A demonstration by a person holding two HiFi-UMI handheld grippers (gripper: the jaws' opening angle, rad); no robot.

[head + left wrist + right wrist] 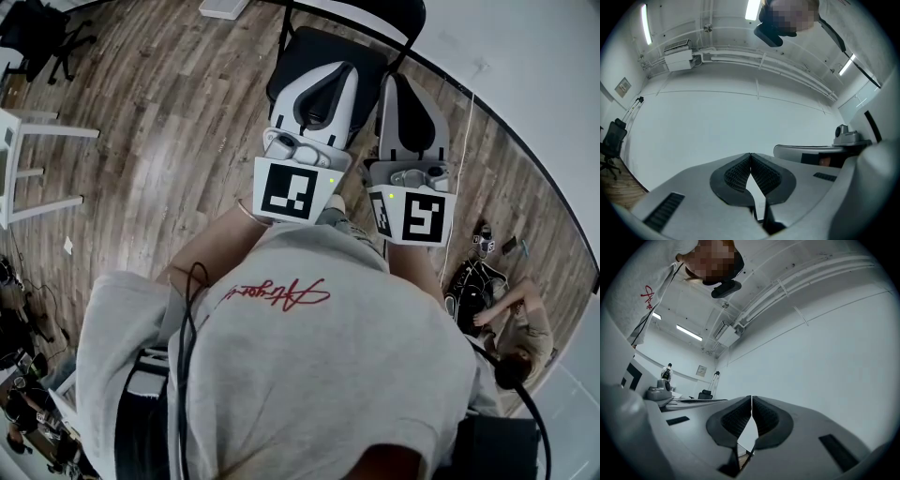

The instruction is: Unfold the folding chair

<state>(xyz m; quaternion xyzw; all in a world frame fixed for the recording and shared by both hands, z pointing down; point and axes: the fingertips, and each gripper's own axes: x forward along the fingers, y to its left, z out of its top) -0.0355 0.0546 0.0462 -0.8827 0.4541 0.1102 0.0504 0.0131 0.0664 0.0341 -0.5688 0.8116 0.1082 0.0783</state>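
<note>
Folding chair [314, 52]: black padded seat, thin black frame; open plank floor [159, 122] on its left.
My left fingers [738, 174]: ribbed pads closed, empty.
My right fingers [764, 417]: closed, empty.

Illegible red script [278, 295] across the grey shirt [309, 394]

The floor [159, 112] was matt grey-brown wood planking. The chair [314, 47] had a smooth black seat and thin dark metal tubing. The left gripper [750, 157] and right gripper [751, 399] had smooth matt grey plastic shells and black ribbed fingers [735, 174]. The shirt [309, 366] was soft grey cloth.
</note>
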